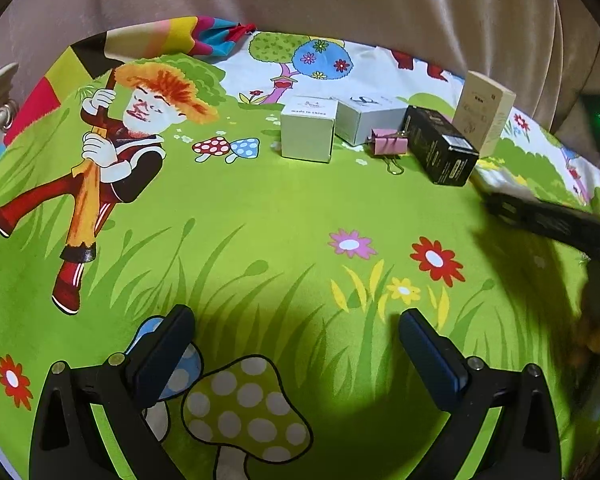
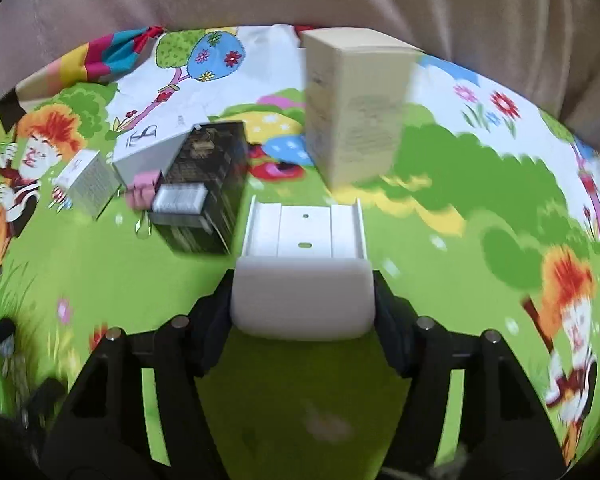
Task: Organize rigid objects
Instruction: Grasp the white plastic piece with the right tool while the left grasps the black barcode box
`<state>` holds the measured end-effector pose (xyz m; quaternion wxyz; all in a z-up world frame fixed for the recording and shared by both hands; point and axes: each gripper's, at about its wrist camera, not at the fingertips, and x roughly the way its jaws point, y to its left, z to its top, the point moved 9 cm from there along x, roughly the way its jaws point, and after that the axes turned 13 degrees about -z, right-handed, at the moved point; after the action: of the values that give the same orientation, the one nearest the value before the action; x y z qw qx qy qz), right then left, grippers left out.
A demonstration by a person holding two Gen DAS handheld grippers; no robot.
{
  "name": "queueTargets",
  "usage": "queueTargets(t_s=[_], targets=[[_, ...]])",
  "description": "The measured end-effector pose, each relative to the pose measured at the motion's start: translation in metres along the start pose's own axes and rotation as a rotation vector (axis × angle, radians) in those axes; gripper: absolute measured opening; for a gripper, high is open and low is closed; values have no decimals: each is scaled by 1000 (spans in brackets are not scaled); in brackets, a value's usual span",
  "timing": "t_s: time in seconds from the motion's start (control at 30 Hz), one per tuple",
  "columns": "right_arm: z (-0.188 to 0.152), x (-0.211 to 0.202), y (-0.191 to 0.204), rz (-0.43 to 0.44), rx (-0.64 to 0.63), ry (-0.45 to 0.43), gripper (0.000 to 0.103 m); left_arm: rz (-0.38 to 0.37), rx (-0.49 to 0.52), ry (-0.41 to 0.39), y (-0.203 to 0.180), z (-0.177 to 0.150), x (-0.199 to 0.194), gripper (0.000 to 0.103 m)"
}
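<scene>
Left wrist view: left tongs (image 1: pixel 296 344) gaped wide w/ nothing between them, over bare green cartoon cloth (image 1: pixel 260 216). Far side held the group: two white boxes (image 1: pixel 308 128), pink binder clip (image 1: pixel 388 142), black box (image 1: pixel 440 146), upright cream box (image 1: pixel 484 112).

Right wrist view: right tongs (image 2: pixel 302 312) clamped a white plastic piece (image 2: pixel 302 300) by its sides, just before the black box (image 2: pixel 204 184) & cream box (image 2: pixel 356 108). Best to set it flat in the gap beside them, square to the row, w/o knocking the tall box, and free the pads only once it rested

Green cartoon-printed cloth (image 1: pixel 260 216), black box (image 1: pixel 440 146), pink binder clip (image 1: pixel 386 142), white holder (image 2: pixel 304 276).
</scene>
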<state>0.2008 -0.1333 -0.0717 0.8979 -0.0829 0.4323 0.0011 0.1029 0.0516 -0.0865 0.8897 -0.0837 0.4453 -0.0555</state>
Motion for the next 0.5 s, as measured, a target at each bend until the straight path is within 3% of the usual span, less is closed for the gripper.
queueTargets(t_s=[0.17, 0.27, 0.5], targets=[[-53, -24, -65, -64, 49, 20, 67, 26, -25, 13, -5, -1, 1, 103], [-74, -33, -93, -86, 79, 7, 67, 7, -16, 28, -33, 10, 14, 103], [-73, -33, -93, -88, 84, 8, 69, -84, 42, 48, -115, 64, 78, 100]])
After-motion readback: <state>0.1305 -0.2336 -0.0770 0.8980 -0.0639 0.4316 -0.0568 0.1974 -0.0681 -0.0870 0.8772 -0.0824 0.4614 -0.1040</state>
